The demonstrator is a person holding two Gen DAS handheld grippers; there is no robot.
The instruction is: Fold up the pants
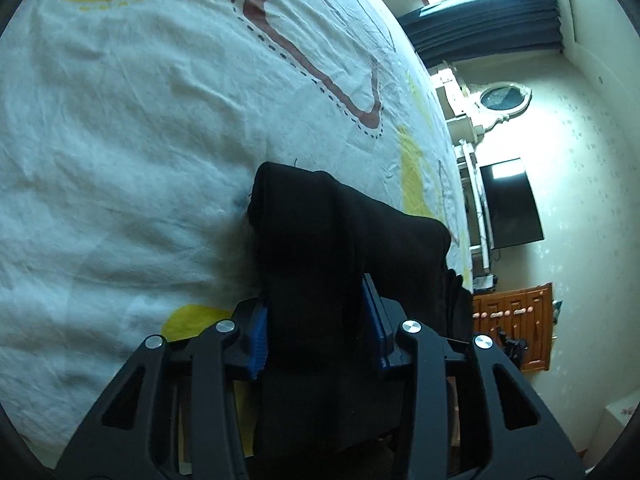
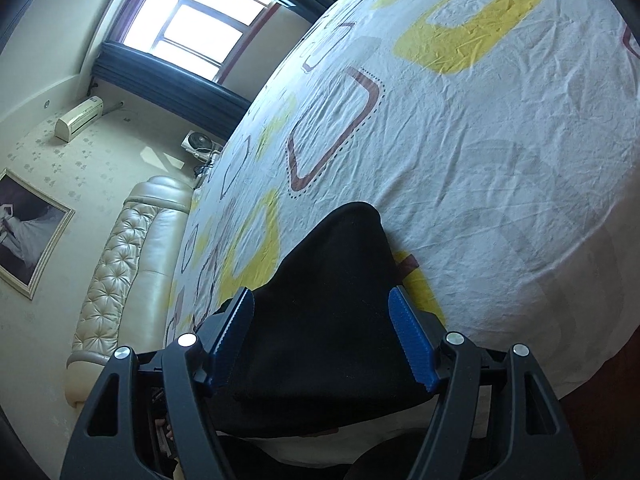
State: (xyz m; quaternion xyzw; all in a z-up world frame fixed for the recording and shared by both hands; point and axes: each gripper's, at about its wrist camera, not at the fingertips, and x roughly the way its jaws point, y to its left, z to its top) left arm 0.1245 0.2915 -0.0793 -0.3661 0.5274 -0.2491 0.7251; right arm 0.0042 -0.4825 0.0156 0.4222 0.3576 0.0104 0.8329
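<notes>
Currently black pants are seen bunched on a bed sheet, white with yellow patches and brown rounded outlines. On the left wrist view, the left gripper is clamped on a thick fold of the dark cloth, blue pads pressed against both sides of it; the rest of the cloth humps up ahead of the fingers and drapes off to the right. On the right wrist view, the right gripper is set wide, with a broad flap of the pants filling the gap between its blue pads; cloth reaches both pads, so a grip on the wide fold is read. A padded cream headboard, a window with dark curtain and a wall television are visible beyond the bed.
</notes>
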